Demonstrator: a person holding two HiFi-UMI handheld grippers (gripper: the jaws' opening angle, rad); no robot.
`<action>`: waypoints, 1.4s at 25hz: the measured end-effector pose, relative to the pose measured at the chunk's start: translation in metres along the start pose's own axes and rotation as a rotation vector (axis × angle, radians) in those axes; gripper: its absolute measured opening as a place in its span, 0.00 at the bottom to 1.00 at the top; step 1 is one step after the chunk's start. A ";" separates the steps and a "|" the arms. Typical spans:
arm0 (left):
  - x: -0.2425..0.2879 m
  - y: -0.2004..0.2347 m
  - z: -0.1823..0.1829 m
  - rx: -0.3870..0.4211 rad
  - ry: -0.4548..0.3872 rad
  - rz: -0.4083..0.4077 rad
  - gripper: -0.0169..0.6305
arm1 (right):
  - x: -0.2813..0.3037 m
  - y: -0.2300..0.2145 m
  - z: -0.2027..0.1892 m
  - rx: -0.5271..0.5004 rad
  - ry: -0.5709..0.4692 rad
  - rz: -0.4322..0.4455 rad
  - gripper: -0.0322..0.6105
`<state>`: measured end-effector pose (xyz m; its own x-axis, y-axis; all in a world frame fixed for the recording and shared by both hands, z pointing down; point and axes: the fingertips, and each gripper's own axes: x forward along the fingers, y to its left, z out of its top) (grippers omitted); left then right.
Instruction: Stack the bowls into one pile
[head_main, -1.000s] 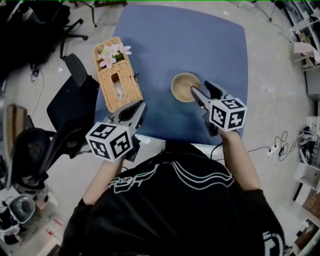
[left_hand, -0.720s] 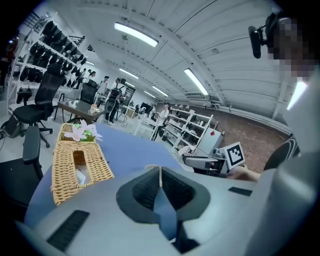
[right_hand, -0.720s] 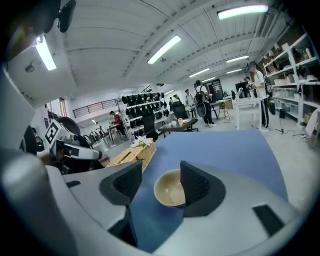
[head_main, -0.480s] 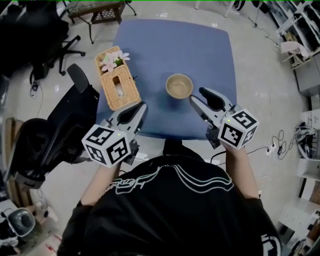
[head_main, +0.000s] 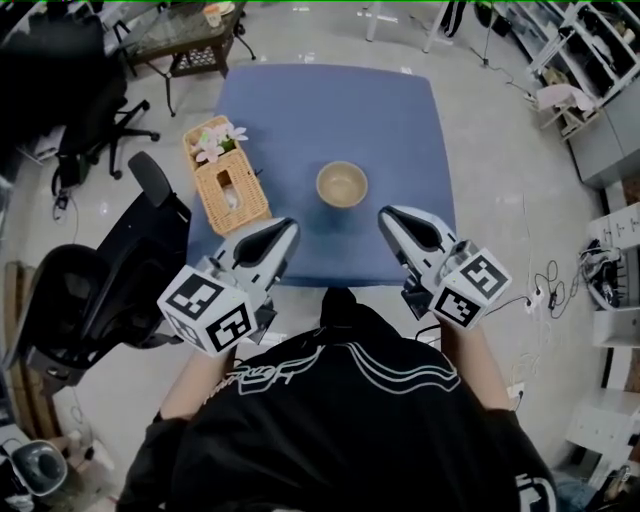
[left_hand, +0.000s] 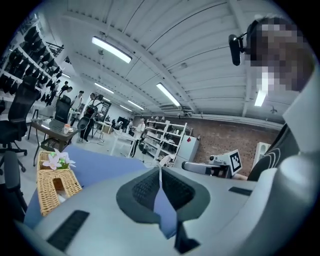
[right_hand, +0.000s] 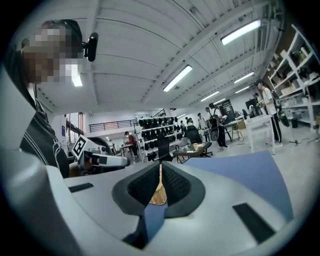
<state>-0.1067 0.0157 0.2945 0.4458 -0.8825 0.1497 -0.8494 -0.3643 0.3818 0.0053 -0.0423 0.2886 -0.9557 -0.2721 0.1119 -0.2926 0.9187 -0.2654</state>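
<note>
A tan bowl pile stands alone near the middle of the blue table. Both grippers hang level over the table's near edge, short of the bowls and touching nothing. My left gripper is shut and empty; its tips meet in the left gripper view. My right gripper is just closing with nothing between the jaws, and its tips meet too. The bowls are hidden in both gripper views.
A wicker tissue box with pink flowers sits on the table's left edge, also seen as the box. Black office chairs crowd the floor at left. A small table stands behind, shelves at right.
Both grippers rose and drew back from the bowls toward the person. The right jaws, open beside the bowl before, have come together. The head view now shows more of the room.
</note>
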 end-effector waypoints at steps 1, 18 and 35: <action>0.000 -0.002 0.000 0.007 -0.004 -0.007 0.08 | -0.001 0.003 0.001 -0.010 -0.011 0.006 0.11; 0.015 -0.020 -0.001 0.041 -0.012 -0.093 0.08 | -0.016 0.004 -0.001 0.000 -0.042 0.008 0.09; 0.038 -0.015 -0.027 0.020 0.025 -0.106 0.08 | -0.029 -0.016 -0.019 0.033 -0.052 -0.036 0.09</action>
<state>-0.0697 -0.0042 0.3196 0.5406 -0.8308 0.1324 -0.8021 -0.4615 0.3790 0.0385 -0.0432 0.3081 -0.9448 -0.3197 0.0722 -0.3265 0.8986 -0.2932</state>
